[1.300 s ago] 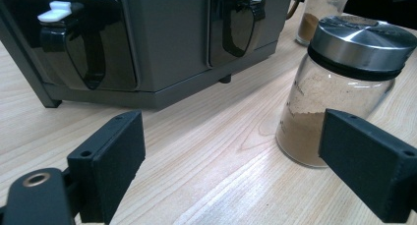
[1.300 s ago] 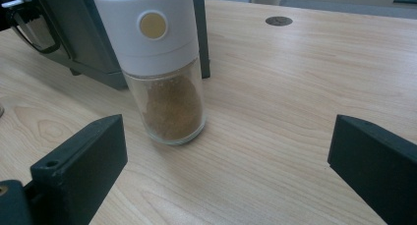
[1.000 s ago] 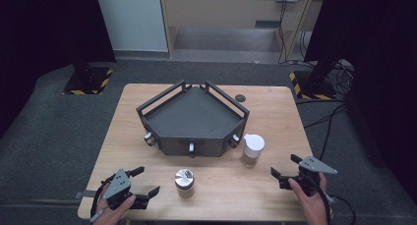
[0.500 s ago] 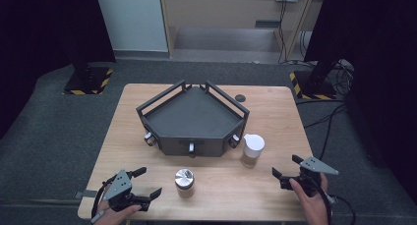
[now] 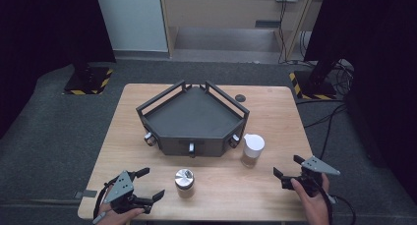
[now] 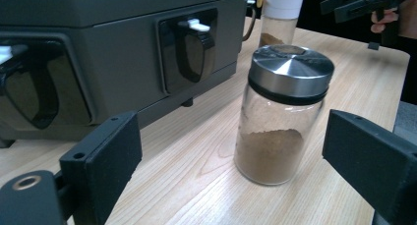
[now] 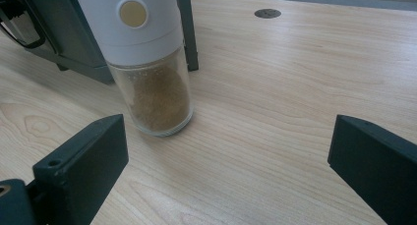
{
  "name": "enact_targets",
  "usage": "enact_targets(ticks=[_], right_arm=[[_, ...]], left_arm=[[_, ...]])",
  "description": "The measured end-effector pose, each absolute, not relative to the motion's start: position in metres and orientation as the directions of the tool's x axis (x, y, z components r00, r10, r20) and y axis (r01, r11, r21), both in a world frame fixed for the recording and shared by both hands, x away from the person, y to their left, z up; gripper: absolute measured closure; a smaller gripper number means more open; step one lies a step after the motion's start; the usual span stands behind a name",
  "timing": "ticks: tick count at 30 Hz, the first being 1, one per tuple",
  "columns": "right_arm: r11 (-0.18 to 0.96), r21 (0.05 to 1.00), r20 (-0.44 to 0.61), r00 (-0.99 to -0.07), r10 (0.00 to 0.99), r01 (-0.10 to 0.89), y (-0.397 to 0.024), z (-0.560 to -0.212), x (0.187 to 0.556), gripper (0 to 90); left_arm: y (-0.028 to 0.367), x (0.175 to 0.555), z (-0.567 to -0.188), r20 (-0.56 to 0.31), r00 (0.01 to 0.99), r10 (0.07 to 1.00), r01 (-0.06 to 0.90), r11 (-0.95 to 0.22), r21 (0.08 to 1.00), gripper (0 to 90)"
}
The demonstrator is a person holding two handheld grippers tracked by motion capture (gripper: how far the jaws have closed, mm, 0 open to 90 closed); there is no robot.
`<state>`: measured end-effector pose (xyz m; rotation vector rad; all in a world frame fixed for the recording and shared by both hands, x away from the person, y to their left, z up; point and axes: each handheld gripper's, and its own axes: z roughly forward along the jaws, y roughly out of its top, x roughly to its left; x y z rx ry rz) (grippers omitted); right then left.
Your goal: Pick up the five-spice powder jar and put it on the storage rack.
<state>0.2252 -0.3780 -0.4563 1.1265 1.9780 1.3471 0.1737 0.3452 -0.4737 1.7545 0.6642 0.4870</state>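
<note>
While spread wide over bare wood, with nothing clasped: left gripper [image 6: 231,171], seen in the left gripper view with jaws at lower left and lower right of frame, having just eased further apart. Between them but farther off, right of centre and untouched: glass jar with a steel lid [image 6: 281,114], upright, about a third full of brown powder. Behind it, across the upper left: front wall of a dark grey tray [image 6: 123,53] with black clip fittings. At upper right, far off: the other gripper held in a hand.

Likewise parted and gripping nothing: right gripper [image 7: 228,158], jaws at the lower corners of the right gripper view. Ahead and left of centre, clear of both jaws: white-capped shaker [image 7: 147,63], upright, brown powder inside, standing just beside the tray's corner post.

From the high view: left gripper [image 5: 143,184] at lower left, steel-lidded jar [image 5: 184,182] just to its right; right gripper [image 5: 289,168] at lower right, shaker [image 5: 253,150] up and to its left; tray [image 5: 196,147] mid-frame on the wooden table [image 5: 275,107].
</note>
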Motion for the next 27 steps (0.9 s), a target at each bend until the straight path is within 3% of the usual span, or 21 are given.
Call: enact_targets(ticks=[27], right_arm=[[0.188,0.909,0.052,-0.548,0.835,0.372,-0.377,-0.459,0.227,2.6]], left_arm=[[0.317,0.188,-0.477,0.012,0.793,0.609,0.18,-0.252,0.951,6.4]])
